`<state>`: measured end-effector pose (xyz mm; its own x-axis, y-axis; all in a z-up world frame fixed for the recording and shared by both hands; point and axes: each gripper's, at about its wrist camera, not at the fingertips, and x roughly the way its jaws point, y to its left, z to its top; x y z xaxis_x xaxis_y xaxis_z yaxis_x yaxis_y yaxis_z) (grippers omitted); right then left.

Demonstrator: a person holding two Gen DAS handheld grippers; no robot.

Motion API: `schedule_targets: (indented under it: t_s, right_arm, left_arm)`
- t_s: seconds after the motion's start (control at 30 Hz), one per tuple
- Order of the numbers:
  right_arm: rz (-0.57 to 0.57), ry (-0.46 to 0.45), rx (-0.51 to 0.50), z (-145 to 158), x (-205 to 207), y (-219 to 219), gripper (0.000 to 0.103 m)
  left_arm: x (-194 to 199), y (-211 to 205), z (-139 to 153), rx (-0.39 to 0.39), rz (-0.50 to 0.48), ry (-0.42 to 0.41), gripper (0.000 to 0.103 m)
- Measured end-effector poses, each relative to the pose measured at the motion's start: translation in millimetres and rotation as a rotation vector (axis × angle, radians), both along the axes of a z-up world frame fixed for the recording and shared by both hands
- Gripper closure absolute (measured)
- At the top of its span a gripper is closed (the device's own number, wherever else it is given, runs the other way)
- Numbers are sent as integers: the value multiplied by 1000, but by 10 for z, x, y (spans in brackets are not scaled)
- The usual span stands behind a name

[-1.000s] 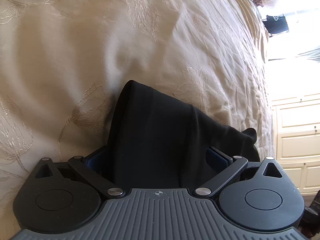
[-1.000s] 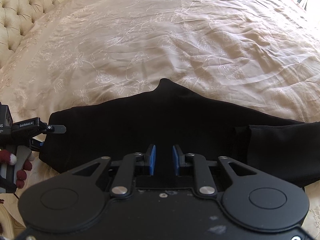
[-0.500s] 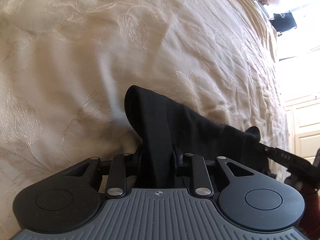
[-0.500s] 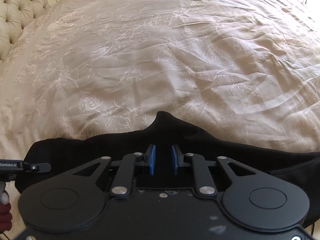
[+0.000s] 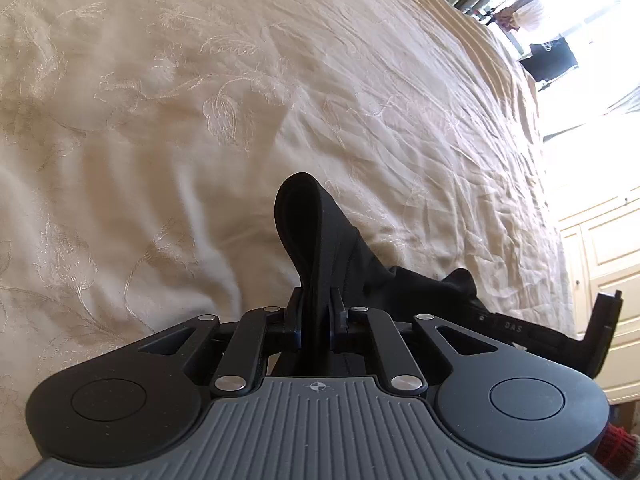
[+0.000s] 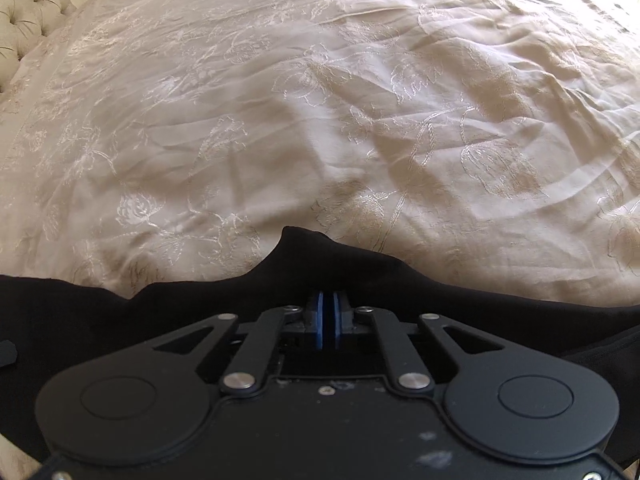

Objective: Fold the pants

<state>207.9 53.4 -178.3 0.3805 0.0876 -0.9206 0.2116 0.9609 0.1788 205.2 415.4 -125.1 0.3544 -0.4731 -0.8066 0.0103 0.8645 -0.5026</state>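
On the bed point(image 6: 320, 100), both jaws have just been closing: the left hand-held gripper point(image 5: 316, 312) now clamps a raised fold of the black pants point(image 5: 320, 240), the right hand-held gripper point(image 6: 329, 312) pinches their edge. Lifting can likely begin.

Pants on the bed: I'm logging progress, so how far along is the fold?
Done: both grips look made. The left gripper has just closed its jaws on a bunched edge of the black pants; the right gripper has just closed on their far edge. In hand: that edge lifts off the bedspread. Left: carrying it over and smoothing; no finished fold shows.
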Motion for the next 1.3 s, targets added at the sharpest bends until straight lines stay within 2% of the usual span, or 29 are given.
schedule_targets:
  t_s: [0.1,0.2,0.57,0.67,0.77,0.93,1.07,1.2,1.3]
  right_arm:
    - [26,-30,31,142,-212,54,95]
    - [33,-23,53,190,-442,125,94]
    - [82,73,109,-41,-1259,356,94]
    - [106,54,124,0,-1345,355,93]
    - [103,-5,164,152,-1418,235,93]
    - [72,-103,196,399,-1517,-179,92]
    - [23,-140,219,502,-1638,-709,92]
    - [-22,-149,223,517,-1804,-1305,92]
    - [-44,-144,223,477,-1900,-1659,92]
  left_arm:
    - [-20,-60,15,21,-7,-13,93]
    - [-38,-71,67,4,6,-25,93]
    - [-180,-386,533,-44,9,-119,93]
    - [-259,-565,718,-39,3,-153,93]
    - [-363,-779,916,-33,9,-186,93]
    - [-559,-1376,1218,27,-8,-249,92]
    - [-740,-2081,1366,79,-42,-295,91]
    - [-853,-2818,1258,83,-57,-303,91]
    - [-896,-3377,970,96,-70,-274,91]
